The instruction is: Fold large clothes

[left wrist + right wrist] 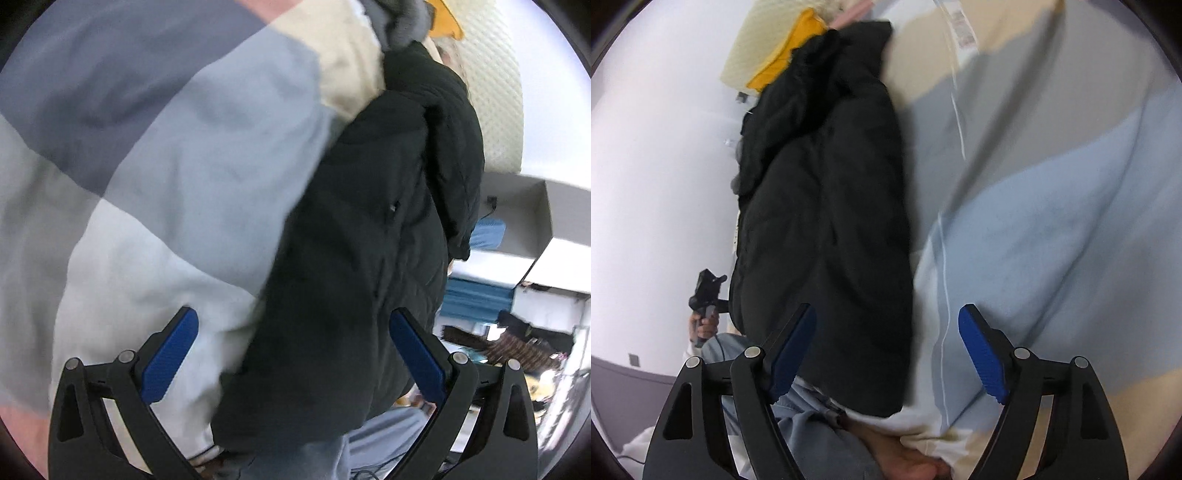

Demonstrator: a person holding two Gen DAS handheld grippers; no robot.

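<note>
My left fingers [293, 356] were spread wide, blue pads apart, nothing pinched between them, and right ahead lay the black padded jacket [369, 258], a long dark bundle stretched away from me. It rested on the bed cover [177, 177], that patchwork of pale blue, grey, cream and white blocks (soft and a little blurred in both views). Over on the other side, my right fingers [886, 354] were released too, jaws standing open with no cloth caught in them; the jacket [827, 206] sat just beyond the left pad, and the bed cover [1052, 221] filled everything off to the right. A thin white cord [955, 122] ran down across that cover. At the far end of the jacket something yellow [790, 51] poked out against a cream quilted surface [753, 48]. In the right view's lower left I could see my other hand [703, 325] gripping its black handle beside the jacket's edge, with pale blue trousers [820, 435] showing below.
</note>
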